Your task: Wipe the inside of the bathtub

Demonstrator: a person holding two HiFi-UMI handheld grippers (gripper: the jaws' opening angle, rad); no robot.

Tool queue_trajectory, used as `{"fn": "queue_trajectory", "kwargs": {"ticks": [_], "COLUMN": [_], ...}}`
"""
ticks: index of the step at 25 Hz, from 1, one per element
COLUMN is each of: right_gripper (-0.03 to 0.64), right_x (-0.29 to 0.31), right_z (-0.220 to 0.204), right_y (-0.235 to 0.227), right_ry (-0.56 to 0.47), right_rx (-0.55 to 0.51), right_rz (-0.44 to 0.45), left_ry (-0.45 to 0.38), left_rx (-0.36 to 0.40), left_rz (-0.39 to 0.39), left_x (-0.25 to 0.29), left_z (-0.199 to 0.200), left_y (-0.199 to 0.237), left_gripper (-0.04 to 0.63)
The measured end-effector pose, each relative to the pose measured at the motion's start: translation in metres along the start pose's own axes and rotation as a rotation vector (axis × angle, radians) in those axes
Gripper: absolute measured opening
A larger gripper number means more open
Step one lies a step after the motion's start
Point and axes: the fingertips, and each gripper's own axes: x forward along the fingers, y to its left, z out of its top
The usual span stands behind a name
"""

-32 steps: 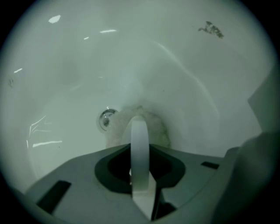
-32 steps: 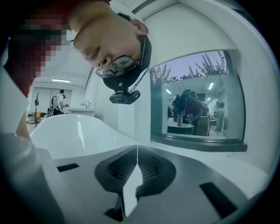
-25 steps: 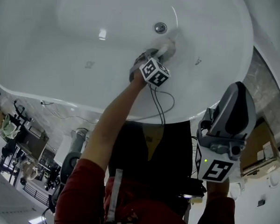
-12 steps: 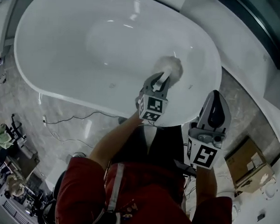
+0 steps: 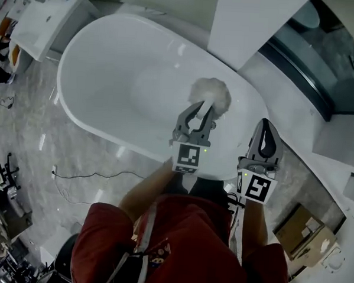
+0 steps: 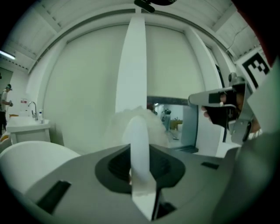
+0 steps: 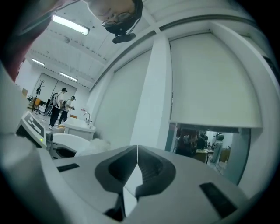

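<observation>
White fluffy cloth (image 5: pixel 211 93) pinched in outstretched left claw (image 5: pixel 203 107) over bathtub (image 5: pixel 109 75)

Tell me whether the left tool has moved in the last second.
Yes. The left tool, shut on the fluffy white wiper, has drawn back from beside the drain toward the near rim of the bathtub.

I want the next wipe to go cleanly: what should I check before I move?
1. Grip: left claw shut on the fluffy pad: ok.
2. Pad against the bathtub inside: not ok; the left gripper view faces the room wall, not the tub.
3. Right claw shut, empty, to the pad's right: ok.
4. Dirt in the tub: cannot tell.
</observation>
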Motion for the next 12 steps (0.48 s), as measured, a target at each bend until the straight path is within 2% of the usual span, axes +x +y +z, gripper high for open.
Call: {"fn": "queue_trajectory", "kwargs": {"ticks": [6, 12], "right_gripper": [0.012, 0.013], "right_x": [-0.001, -0.025], "right_z": [0.085, 0.128], "right_y": [0.053, 0.072], "right_ry": [-0.070, -0.087], "right_rx": [-0.012, -0.011], "right_rz": [-0.079, -0.133], "left_ry": [-0.127, -0.241], "left_rx": [0.001, -0.027], "left_rz": [-0.025, -0.062], "left_x": [-0.056, -0.097], "left_z": [0.089, 0.153], "left_y": [0.064, 0.072], "left_gripper": [0.092, 0.092]}}
